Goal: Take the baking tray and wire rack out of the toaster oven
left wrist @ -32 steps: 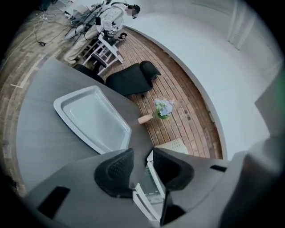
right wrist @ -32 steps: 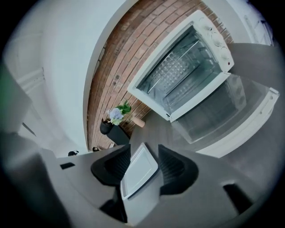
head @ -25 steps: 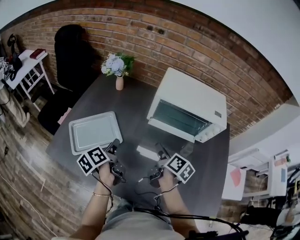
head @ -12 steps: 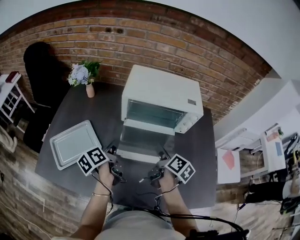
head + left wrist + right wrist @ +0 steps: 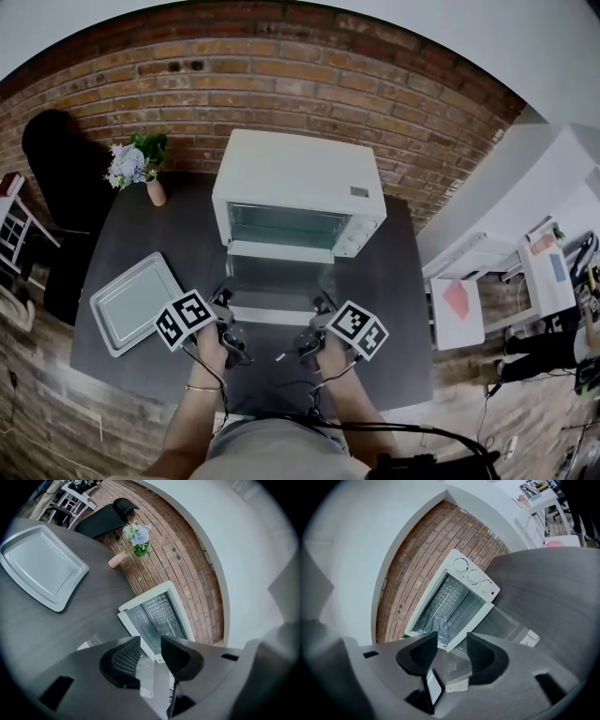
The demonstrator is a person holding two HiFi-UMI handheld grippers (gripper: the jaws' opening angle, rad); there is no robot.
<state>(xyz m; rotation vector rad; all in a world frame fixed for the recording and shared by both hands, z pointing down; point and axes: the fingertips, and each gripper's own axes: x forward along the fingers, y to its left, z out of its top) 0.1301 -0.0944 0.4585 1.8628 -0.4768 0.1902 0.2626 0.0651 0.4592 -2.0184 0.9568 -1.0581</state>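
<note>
The left gripper (image 5: 150,645) and right gripper (image 5: 452,640), jaws apart and empty, face one toaster oven (image 5: 157,616); the right gripper view misses the one baking tray (image 5: 42,566) left of the left jaws.

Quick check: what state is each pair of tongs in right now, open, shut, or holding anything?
Left tongs: open, nothing between the jaws.
Right tongs: open, nothing between the jaws.
</note>
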